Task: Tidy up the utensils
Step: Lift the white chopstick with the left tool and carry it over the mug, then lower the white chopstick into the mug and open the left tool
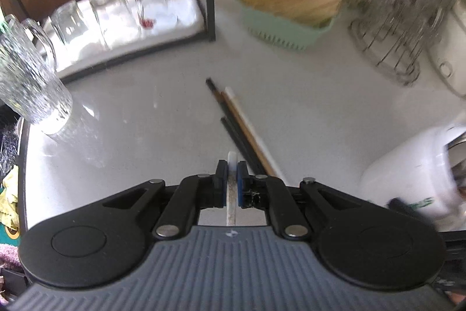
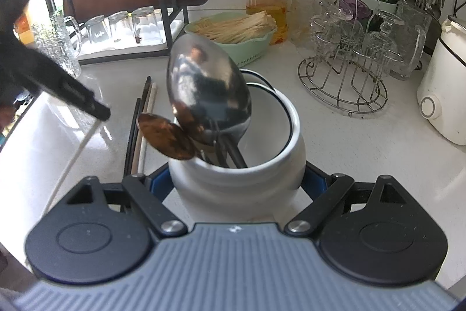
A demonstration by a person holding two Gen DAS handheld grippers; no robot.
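White desk (image 1: 145, 121) beside the jar (image 2: 236, 182): jar clamped by right gripper (image 2: 237, 182), base hidden; white chopstick (image 1: 232, 188) pinched by left gripper (image 1: 232, 174), its lower end cut off.

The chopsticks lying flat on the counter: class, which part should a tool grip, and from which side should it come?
Grip one of the chopsticks near one end, coming from above with the pads either side of its thin shaft. They lie flat, side by side and touching on the counter, so probably only the top is open; an outer stick offers a free side.
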